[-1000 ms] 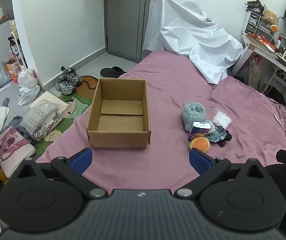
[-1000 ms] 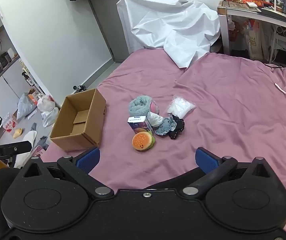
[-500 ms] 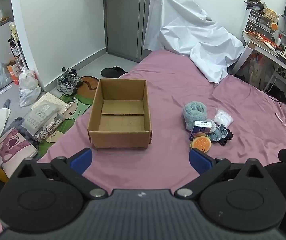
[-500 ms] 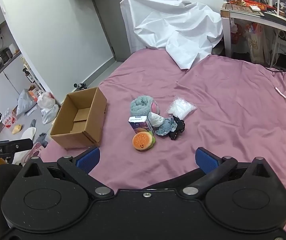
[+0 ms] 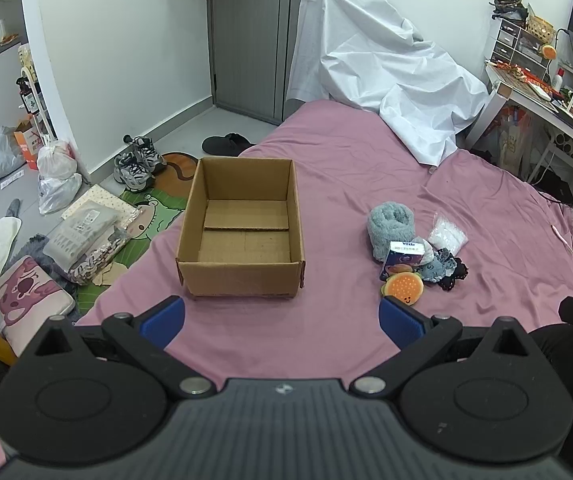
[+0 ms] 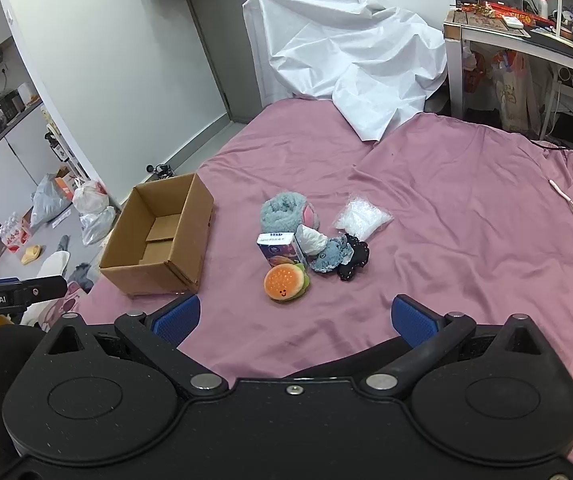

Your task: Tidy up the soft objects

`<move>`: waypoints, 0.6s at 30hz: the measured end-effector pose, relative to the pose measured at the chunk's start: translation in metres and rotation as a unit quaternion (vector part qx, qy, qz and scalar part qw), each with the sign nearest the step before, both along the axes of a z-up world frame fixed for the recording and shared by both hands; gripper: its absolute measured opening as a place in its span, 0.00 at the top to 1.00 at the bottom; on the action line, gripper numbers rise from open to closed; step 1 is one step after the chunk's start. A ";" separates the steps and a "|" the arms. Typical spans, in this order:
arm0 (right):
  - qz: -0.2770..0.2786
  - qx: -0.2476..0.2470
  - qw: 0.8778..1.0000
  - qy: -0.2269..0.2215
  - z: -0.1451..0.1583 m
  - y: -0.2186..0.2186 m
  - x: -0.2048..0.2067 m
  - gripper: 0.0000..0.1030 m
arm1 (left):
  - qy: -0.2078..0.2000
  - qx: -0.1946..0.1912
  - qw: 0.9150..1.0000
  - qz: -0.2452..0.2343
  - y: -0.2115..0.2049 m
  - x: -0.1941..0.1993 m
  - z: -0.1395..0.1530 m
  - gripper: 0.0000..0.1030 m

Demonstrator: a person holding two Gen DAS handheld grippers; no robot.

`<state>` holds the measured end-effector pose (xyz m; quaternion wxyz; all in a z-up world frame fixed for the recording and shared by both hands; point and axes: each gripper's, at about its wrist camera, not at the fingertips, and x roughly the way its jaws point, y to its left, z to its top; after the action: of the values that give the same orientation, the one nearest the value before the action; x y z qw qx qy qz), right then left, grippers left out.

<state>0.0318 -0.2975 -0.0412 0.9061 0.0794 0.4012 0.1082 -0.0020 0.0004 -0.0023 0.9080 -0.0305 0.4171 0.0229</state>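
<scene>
Basically nothing done yet imo: brown cardboard box (image 5: 242, 228) is empty, soft stuff pile w/ orange burger plushie (image 6: 285, 282) sits at its 3 o'clock, left gripper (image 5: 281, 316) & right gripper (image 6: 295, 316) both spread wide, holding nothing.

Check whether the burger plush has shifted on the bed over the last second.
No. The burger plush still lies against the tissue pack, with the cardboard box to its left as before.

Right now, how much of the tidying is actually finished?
Nothing looks done: the cardboard box is empty. Neither the left gripper nor the right gripper holds anything, jaws open. Left on the bed: hamburger plush, tissue pack, furry grey slipper, the rest.
</scene>
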 end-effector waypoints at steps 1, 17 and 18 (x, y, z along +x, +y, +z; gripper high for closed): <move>0.000 -0.001 1.000 0.000 0.000 0.000 0.000 0.00 | 0.000 0.000 1.000 0.000 0.000 0.000 0.000 0.01; -0.008 0.000 1.000 0.006 -0.006 -0.001 -0.001 0.00 | 0.004 -0.004 1.000 0.000 -0.001 0.002 -0.003 0.01; -0.008 0.000 1.000 0.005 -0.006 -0.001 0.000 0.00 | 0.004 -0.004 1.000 0.000 0.000 0.002 -0.003 0.01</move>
<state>0.0319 -0.2981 -0.0469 0.9048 0.0832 0.4053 0.1008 0.0001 0.0000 -0.0048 0.9063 -0.0343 0.4207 0.0216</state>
